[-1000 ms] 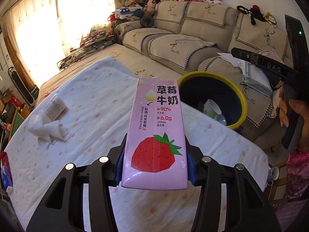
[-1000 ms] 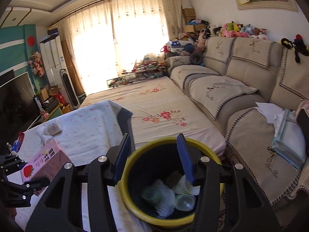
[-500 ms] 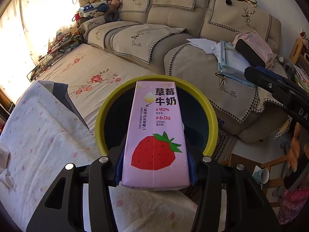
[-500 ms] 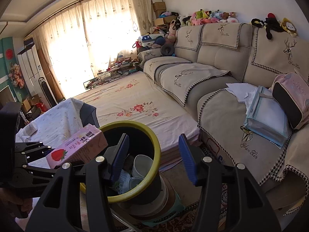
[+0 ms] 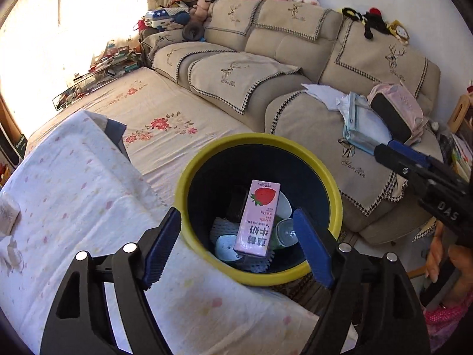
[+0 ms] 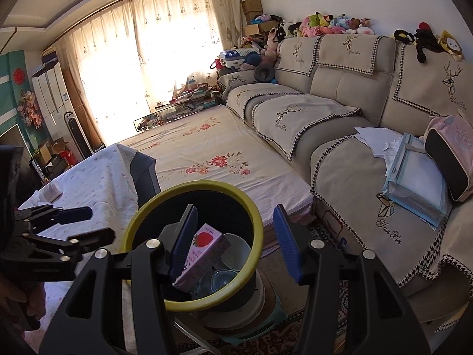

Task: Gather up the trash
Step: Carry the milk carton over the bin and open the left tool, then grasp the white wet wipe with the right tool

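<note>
At the left, a table (image 5: 74, 207) under a white spotted cloth is carrying a crumpled wrapper (image 5: 7, 214) at its far-left edge. The left gripper (image 5: 236, 248) is hovering over the table's right end with its blue-padded jaws spread wide and nothing between them. Just right of the table a bin (image 5: 331, 189) with a yellow rim is standing — the pink carton (image 5: 258, 222) is lying inside it, strawberry end pointing far, leaning on cups and white foam netting. In the right wrist view the right gripper (image 6: 235, 244) is hanging above the bin (image 6: 254, 216), jaws parted and holding nothing, with the carton (image 6: 201, 254) showing tilted between them. Further right a beige sofa (image 5: 295, 68) is bearing papers and a pink bag (image 5: 396, 109).
</note>
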